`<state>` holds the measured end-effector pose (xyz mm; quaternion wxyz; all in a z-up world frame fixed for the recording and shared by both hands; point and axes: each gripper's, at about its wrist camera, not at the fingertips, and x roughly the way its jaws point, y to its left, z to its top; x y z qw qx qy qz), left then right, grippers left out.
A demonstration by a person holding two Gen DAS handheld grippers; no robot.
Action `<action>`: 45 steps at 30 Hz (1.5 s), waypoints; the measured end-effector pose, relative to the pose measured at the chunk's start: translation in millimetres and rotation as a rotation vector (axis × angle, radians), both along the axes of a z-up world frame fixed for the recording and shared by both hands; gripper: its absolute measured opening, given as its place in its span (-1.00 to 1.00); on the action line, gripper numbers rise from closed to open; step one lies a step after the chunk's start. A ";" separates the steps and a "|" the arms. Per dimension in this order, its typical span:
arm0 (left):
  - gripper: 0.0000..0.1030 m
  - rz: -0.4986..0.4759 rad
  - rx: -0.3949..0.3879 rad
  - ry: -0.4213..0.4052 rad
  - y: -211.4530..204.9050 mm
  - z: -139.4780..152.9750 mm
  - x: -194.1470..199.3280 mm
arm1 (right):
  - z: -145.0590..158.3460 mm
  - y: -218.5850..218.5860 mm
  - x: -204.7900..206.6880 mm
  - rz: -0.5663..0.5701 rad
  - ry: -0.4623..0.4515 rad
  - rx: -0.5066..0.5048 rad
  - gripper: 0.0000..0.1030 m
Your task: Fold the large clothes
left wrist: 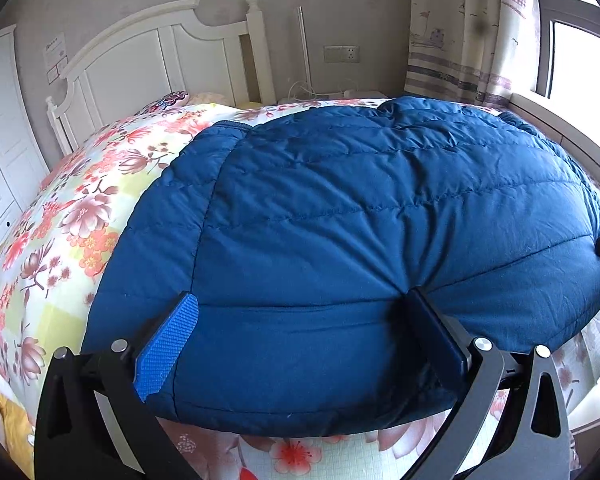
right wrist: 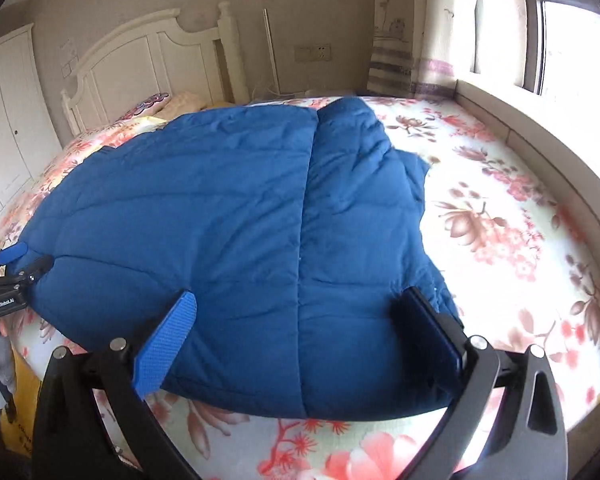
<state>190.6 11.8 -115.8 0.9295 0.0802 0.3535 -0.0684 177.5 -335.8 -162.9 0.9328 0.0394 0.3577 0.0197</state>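
A large dark blue quilted jacket [left wrist: 360,216] lies spread on the floral bed sheet [left wrist: 60,216]; it also shows in the right wrist view [right wrist: 228,216]. My left gripper [left wrist: 300,336] is open, its fingers wide apart over the jacket's near hem, the right finger pressed into the fabric. My right gripper [right wrist: 296,332] is open too, its fingers straddling the near hem beside the centre seam. The left gripper also shows at the jacket's left edge in the right wrist view [right wrist: 20,260]. A sleeve lies folded over on the jacket's right side [right wrist: 364,168].
A white headboard [left wrist: 148,60] and pillows stand at the far end of the bed. A white wardrobe [left wrist: 0,128] is at the left. A curtain [left wrist: 460,28] and window ledge [right wrist: 540,136] run along the right. The floral sheet [right wrist: 500,220] lies bare right of the jacket.
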 end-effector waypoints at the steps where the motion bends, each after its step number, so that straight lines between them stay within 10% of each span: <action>1: 0.91 -0.001 -0.001 0.001 0.4 -0.1 0.1 | -0.1 1.5 0.7 -0.002 0.005 -0.008 0.96; 9: 0.91 0.003 0.003 -0.002 -0.5 -1.7 0.5 | 35.0 37.1 -7.1 0.017 -0.068 -0.090 0.93; 19: 0.91 -0.007 -0.011 0.007 2.3 -1.7 1.7 | 4.9 39.3 12.4 0.082 0.015 -0.061 0.95; 24: 0.91 0.004 -0.120 -0.009 10.4 39.1 11.4 | 40.4 41.7 18.0 0.066 -0.048 -0.086 0.94; 34: 0.91 -0.065 -0.008 -0.004 -41.4 56.4 88.9 | 29.8 -22.4 -49.4 0.075 -0.002 0.512 0.95; 41: 0.91 -0.045 0.034 0.055 -42.7 42.2 130.5 | -14.7 -35.9 -57.5 0.010 0.089 0.615 0.91; 45: 0.91 -0.044 -0.076 0.141 -24.2 17.3 153.1 | -10.9 -37.9 -12.0 -0.025 0.058 0.595 0.96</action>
